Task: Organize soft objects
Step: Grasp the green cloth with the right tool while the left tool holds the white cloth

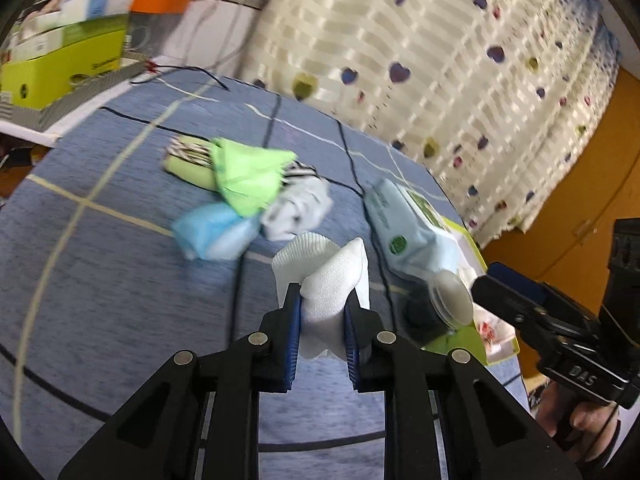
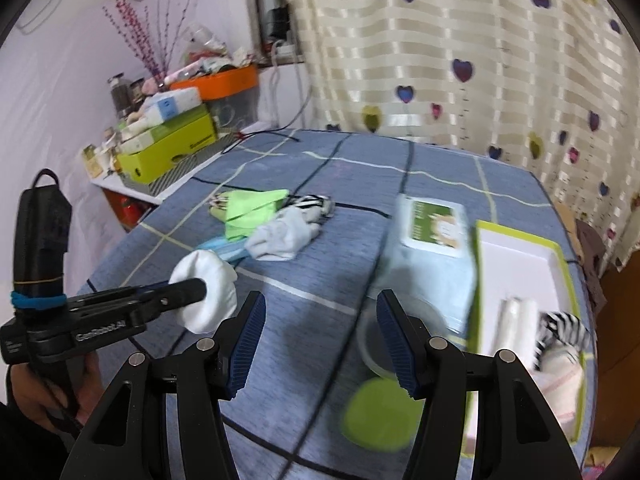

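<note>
Your left gripper (image 1: 322, 300) pinches a white sock (image 1: 328, 284) between its blue pads, at lower centre of the left view. Your right gripper (image 2: 320, 340) stands spread with nothing between the fingers. Beyond, in mid frame, a pile of soft things (image 2: 272, 220) lies on the blue bedcover (image 2: 360, 168). At right, the green-edged tray (image 2: 520, 240) holds a zebra-striped sock (image 2: 560, 328).

A white sock (image 1: 326, 276) sits between blue pads (image 1: 293, 340). The bedspread (image 2: 360, 184) is blue with dark and pale grid lines. The curtain (image 2: 480, 60) is cream-striped with purple, green and pink hearts.
</note>
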Available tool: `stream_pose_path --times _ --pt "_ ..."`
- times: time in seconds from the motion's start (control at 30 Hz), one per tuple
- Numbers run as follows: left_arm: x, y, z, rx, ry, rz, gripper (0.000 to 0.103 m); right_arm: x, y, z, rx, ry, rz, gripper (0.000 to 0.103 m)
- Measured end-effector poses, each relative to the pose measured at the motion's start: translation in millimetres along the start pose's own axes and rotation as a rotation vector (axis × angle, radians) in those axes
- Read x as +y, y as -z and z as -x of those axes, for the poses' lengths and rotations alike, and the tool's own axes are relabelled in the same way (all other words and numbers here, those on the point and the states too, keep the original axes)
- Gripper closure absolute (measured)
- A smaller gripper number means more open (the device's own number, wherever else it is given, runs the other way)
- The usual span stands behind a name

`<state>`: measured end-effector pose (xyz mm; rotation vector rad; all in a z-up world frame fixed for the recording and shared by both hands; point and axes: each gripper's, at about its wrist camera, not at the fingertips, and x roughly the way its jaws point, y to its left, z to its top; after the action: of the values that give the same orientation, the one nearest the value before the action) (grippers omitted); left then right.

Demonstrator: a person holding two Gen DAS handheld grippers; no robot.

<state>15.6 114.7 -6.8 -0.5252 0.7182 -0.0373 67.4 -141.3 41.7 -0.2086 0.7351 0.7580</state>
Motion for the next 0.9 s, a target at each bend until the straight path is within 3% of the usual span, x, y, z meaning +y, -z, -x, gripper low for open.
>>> stream_pose_path --times 0.5,0.67,0.9 --pt "84.4 -16.1 32.1 -0.106 -0.080 0.134 0.083 75.2 -71.5 -132.2 0.097 -0.087 0.146 0.045" --pt "103.0 -18.7 30.8 -0.110 -0.088 0.166 0.083 92.0 -81.6 -181.2 0.155 -0.066 0.186 0.045" --pt "114.3 -19.1 26.5 -0.104 -0.086 0.188 0.083 96.0 -76.7 -212.8 0.213 0.030 0.211 0.045"
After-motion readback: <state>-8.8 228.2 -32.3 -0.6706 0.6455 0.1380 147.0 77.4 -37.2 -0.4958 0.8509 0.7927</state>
